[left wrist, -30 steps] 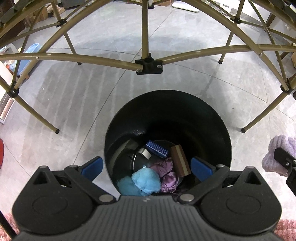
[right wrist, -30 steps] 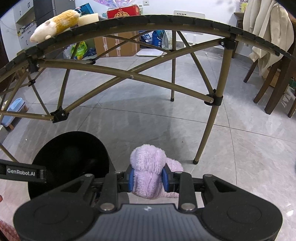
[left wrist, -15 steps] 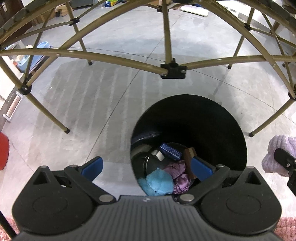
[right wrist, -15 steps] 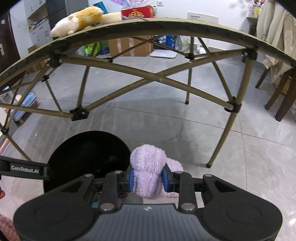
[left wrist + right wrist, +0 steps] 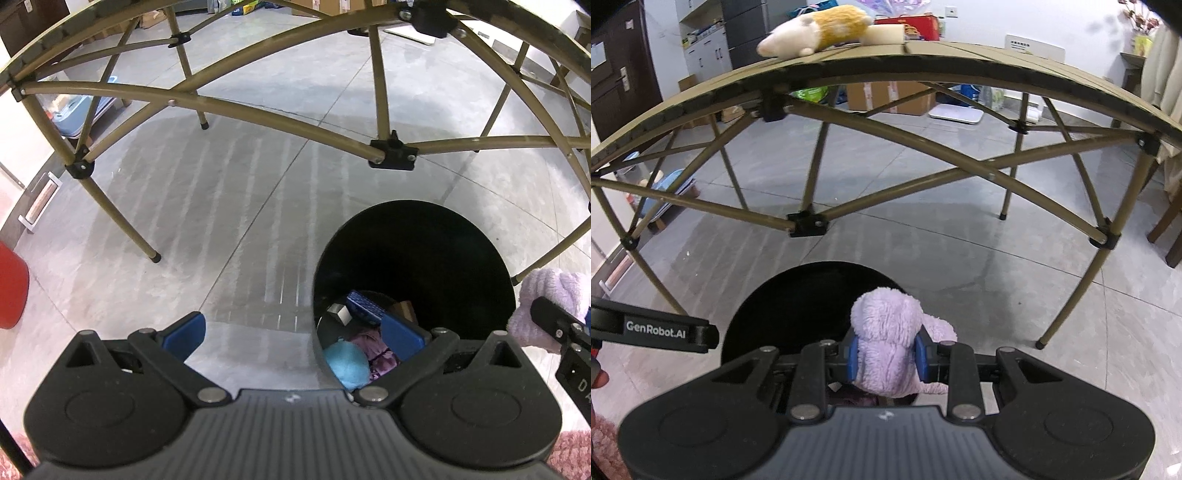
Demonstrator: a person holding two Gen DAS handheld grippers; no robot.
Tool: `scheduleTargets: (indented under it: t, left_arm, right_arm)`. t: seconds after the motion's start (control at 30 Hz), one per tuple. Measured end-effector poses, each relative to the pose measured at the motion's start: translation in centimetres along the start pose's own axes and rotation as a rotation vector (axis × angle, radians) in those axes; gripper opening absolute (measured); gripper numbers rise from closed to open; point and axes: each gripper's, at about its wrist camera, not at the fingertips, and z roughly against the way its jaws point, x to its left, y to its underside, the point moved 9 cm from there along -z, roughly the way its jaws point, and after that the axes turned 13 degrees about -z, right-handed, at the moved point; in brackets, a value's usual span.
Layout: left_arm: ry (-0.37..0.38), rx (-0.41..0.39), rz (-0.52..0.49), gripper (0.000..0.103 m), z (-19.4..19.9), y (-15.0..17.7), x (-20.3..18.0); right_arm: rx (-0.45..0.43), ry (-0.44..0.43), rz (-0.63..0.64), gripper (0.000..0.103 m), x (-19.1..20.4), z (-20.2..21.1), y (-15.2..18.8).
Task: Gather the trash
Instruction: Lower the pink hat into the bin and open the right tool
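Right gripper (image 5: 886, 356) clamped on the purple plush toy (image 5: 890, 343), hanging just over the black bin's (image 5: 812, 291) near rim; left gripper (image 5: 291, 332) spread and empty; best centred over the opening before release.

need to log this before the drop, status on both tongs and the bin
Right tongs shut on lilac plush toy, above near rim of black bin. Left tongs open, empty. Bin mouth unobstructed; blue plush and other items inside.
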Motion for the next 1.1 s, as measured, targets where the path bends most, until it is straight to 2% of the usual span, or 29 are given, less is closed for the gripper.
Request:
scheduleTargets:
  t: [0.4, 0.7, 1.1]
  left_arm:
    - [-0.043, 0.007, 0.044, 0.103, 0.1, 1.4, 4.0]
    - [-0.072, 0.042, 0.103, 0.103, -0.7, 3.0, 7.2]
    - [-0.073, 0.055, 0.105, 0.103, -0.9, 3.2, 7.3]
  right_arm:
    - [0.038, -0.024, 0.052, 0.028, 3.6, -1.3, 0.8]
    - [0.084, -0.018, 0.066, 0.028, 5.6, -3.4, 1.8]
    - [0.137, -0.004, 0.070, 0.028, 6.7, -5.4, 2.8]
